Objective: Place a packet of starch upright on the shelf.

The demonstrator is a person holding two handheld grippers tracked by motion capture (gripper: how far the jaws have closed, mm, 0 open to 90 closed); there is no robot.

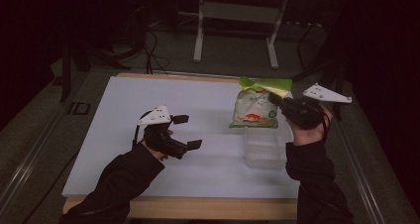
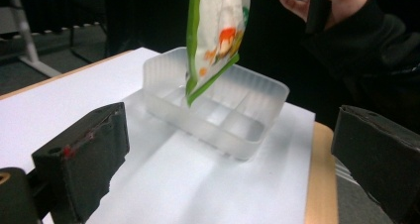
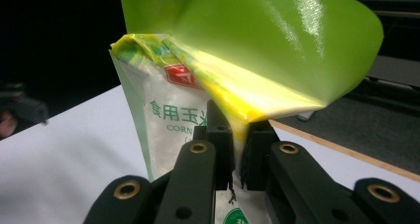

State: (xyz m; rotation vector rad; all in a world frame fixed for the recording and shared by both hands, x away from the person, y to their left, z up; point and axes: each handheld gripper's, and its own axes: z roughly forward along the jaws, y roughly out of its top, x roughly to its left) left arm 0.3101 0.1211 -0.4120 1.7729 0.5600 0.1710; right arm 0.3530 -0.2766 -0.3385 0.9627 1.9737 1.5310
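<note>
Right claw (image 1: 275, 101) clamps the green-topped bag (image 1: 255, 110), hanging above the clear tray (image 1: 262, 152) at the table's (image 1: 148, 95) right. Left claw (image 1: 187, 131), wide and empty, hovers near left.

The bag (image 1: 254, 107) is white with a bright lime-green top and edges, yellow where the top folds, a small red label, green lettering and an orange-red picture low on its front. The tray (image 1: 265, 147) is clear, frosted plastic. The table (image 1: 148, 100) has a pale, bluish-white top with a light wooden edge. The left tool (image 1: 186, 131) and the right tool (image 1: 275, 99) are black, each with a white three-cornered plate dotted with small dark marks. Both sleeves are black.
</note>
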